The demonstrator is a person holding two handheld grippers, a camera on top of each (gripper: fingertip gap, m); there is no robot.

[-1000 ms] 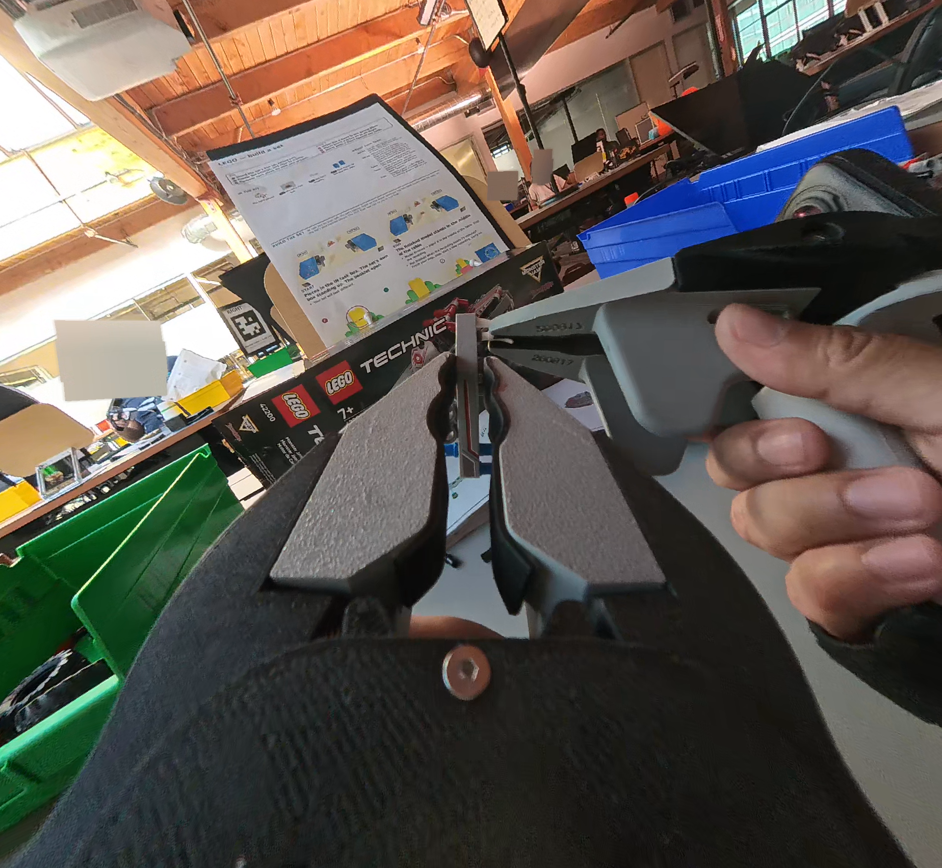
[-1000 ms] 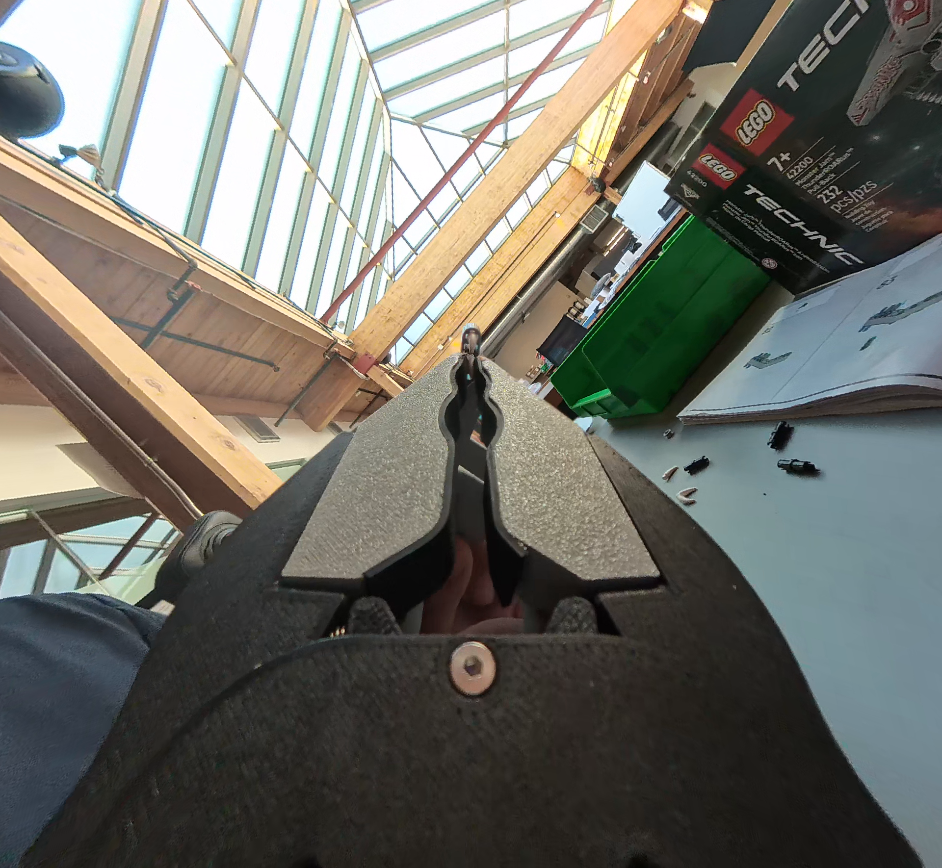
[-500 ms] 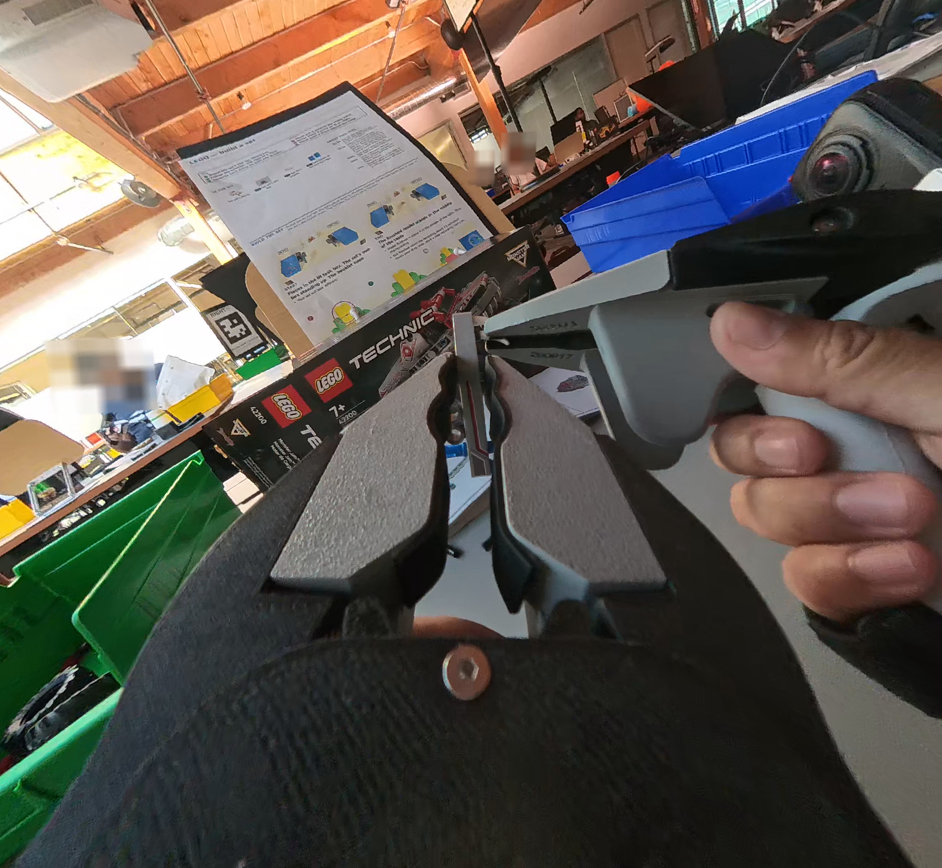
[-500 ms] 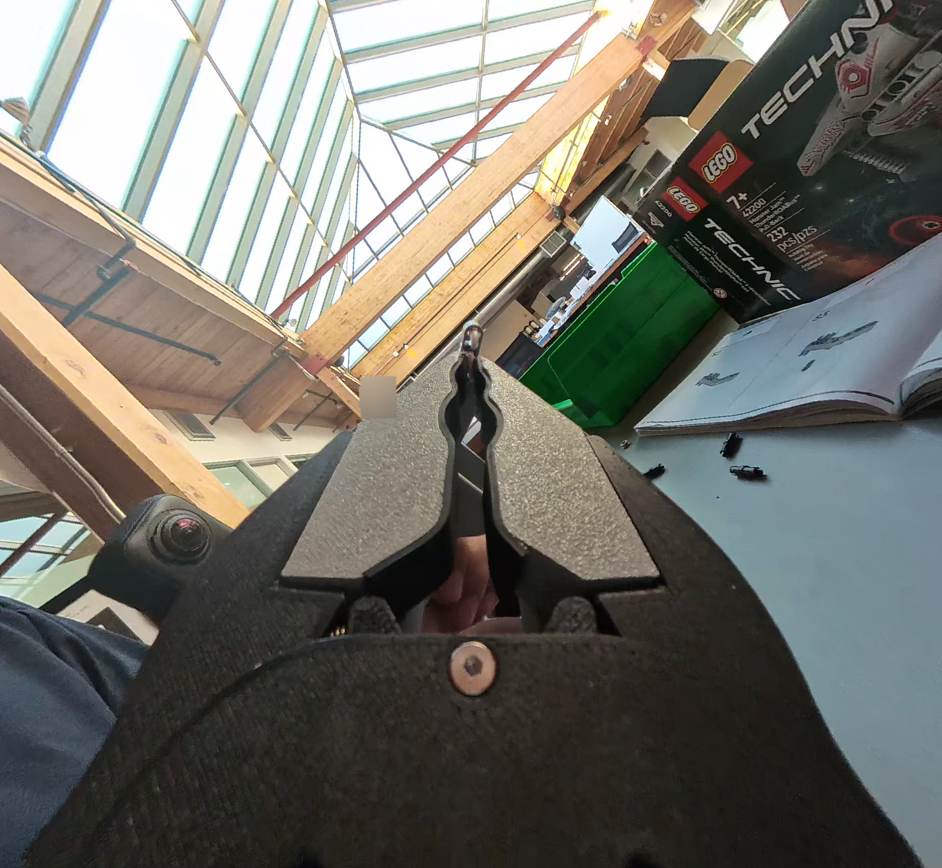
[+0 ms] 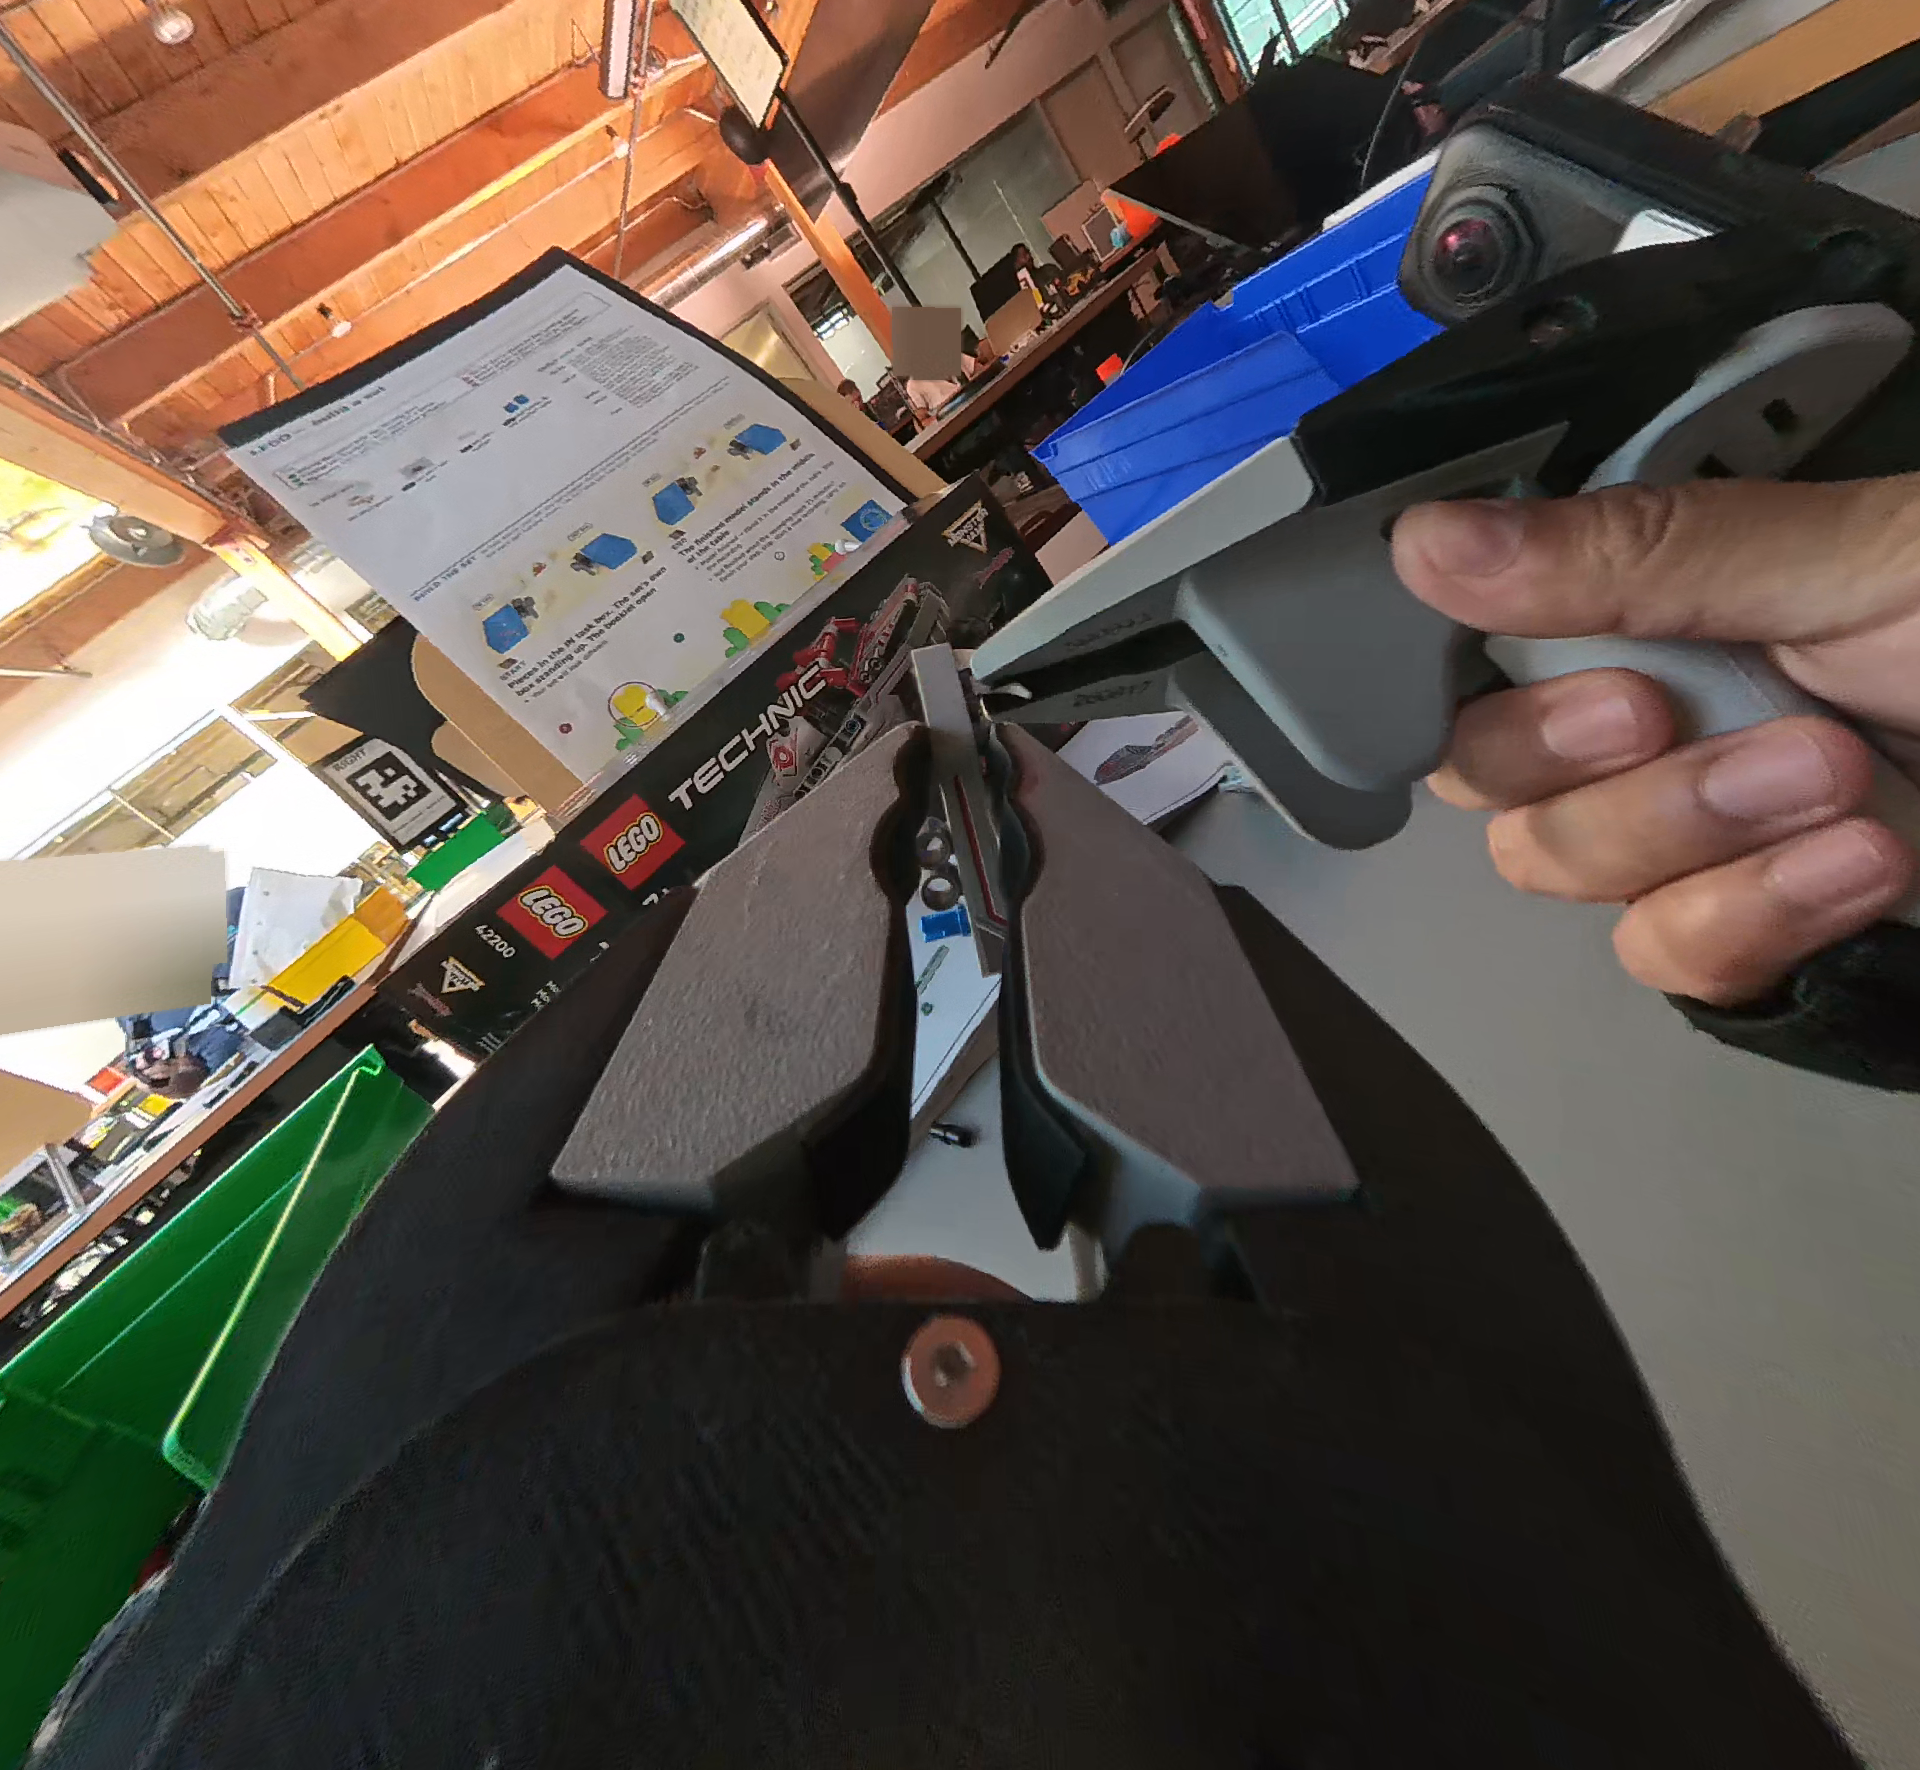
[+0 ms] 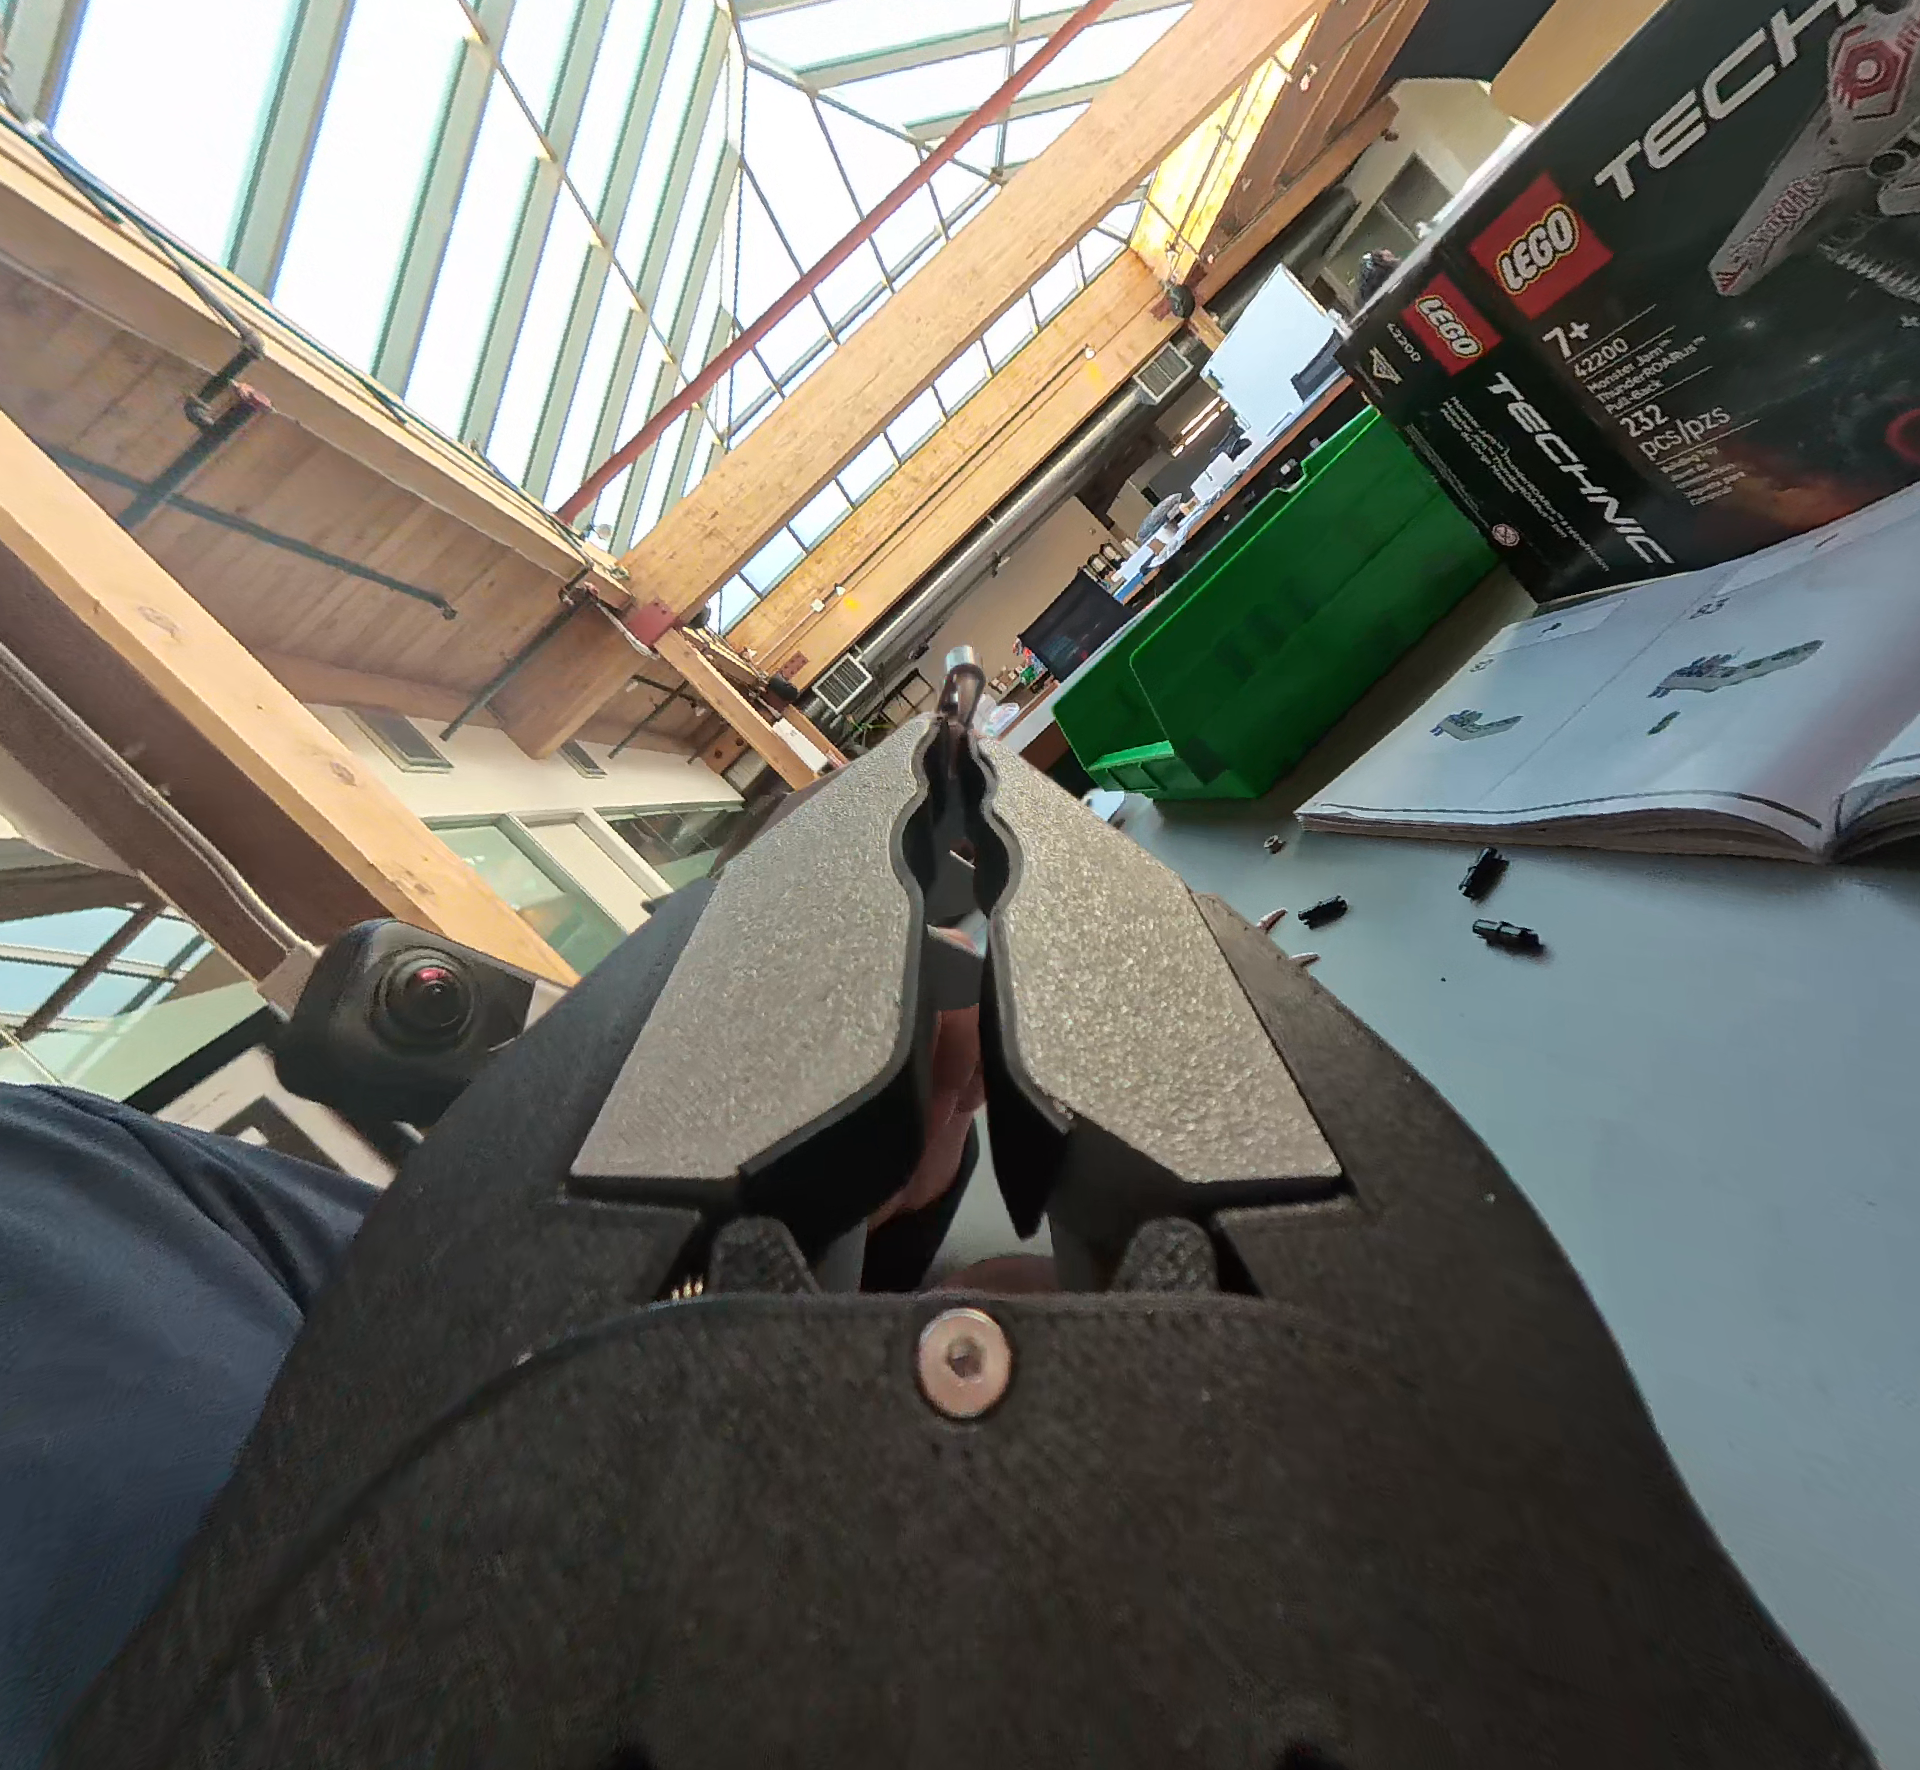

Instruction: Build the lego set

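Note:
My left gripper (image 5: 956,754) is shut on a flat grey lego panel (image 5: 961,816) with pin holes, held upright above the table. The right gripper (image 5: 997,686) comes in from the right in a person's hand, and its fingertips meet the panel's upper edge. In the right wrist view the right gripper (image 6: 954,733) is shut on a small black pin (image 6: 956,681) whose pale tip sticks out past the fingertips. Several loose black pins (image 6: 1481,873) lie on the grey table (image 6: 1662,1149).
An open instruction booklet (image 6: 1662,744) lies on the table before the black lego box (image 6: 1714,286). Green bins (image 6: 1278,640) stand at the left, a blue bin (image 5: 1226,401) at the back right. A printed sheet (image 5: 582,484) stands behind the box. Only a small space, under 4 cm, lies between the two pairs of fingers.
Both grippers have tilted and shifted slightly while staying together at the panel. The right gripper's camera has come into the left wrist view, and the left one's into the right wrist view.

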